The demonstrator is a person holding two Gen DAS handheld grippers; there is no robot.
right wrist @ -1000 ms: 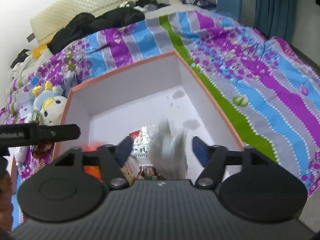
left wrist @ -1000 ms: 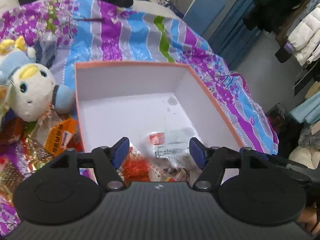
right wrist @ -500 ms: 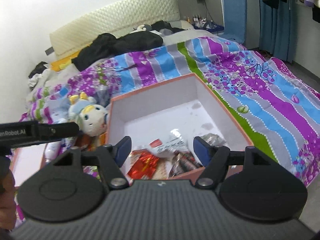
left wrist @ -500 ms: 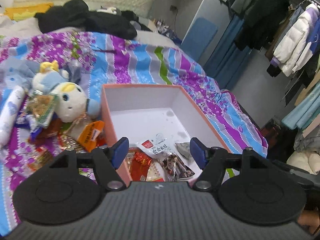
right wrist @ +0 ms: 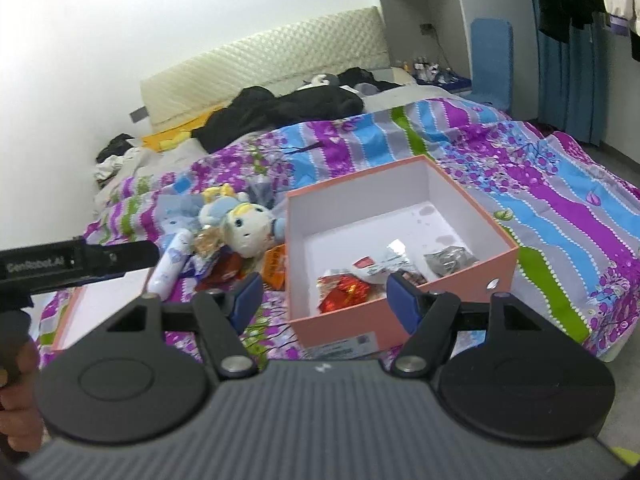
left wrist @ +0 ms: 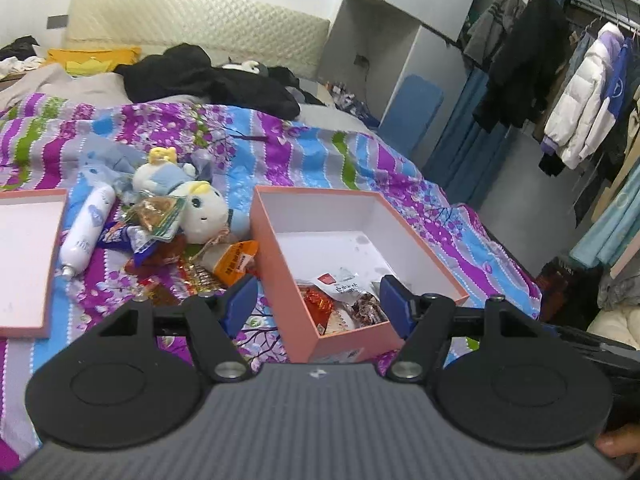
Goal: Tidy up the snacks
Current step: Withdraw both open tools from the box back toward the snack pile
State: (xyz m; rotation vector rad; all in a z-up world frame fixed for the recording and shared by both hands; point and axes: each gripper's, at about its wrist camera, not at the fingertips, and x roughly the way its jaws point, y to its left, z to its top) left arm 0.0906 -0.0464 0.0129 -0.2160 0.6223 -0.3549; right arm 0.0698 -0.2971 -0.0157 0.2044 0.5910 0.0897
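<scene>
Both grippers hang empty above the near end of the bed w/ jaws apart: left gripper (left wrist: 316, 300) and right gripper (right wrist: 324, 294) each frame the pink box (left wrist: 308, 336) but neither touches it or anything else.

Where the snacks are: a few sit in the near part of the box – a red foil packet (right wrist: 344, 290), a white pouch w/ red label (left wrist: 340, 282), a dark wrapped piece (left wrist: 366, 308) and a grey foil packet (right wrist: 450, 258). The rest lie loose on the striped bedspread (left wrist: 360, 168) just left of the box: an orange packet (left wrist: 236, 260) touching the box wall, a blue-white wrapper (left wrist: 120, 238), a clear bag w/ green edge (left wrist: 158, 216) leaning on the plush toy (left wrist: 200, 212), and a white tube (left wrist: 86, 236) beside them. The box lid (left wrist: 24, 256) lies open-side-up, further left.

Risks from here, as I judge them:
- Pile is tangled around the plush; a pinch there may catch the toy or two wrappers at once.
- Foil is slick and thin, bedspread is soft; the fingers could press a packet into the fabric, not grip it.
- Box sits near the bed edge on soft bedding; a bump on its wall could tilt it or shove it off.
- Both grippers aim at the same spot, so they could collide.
</scene>
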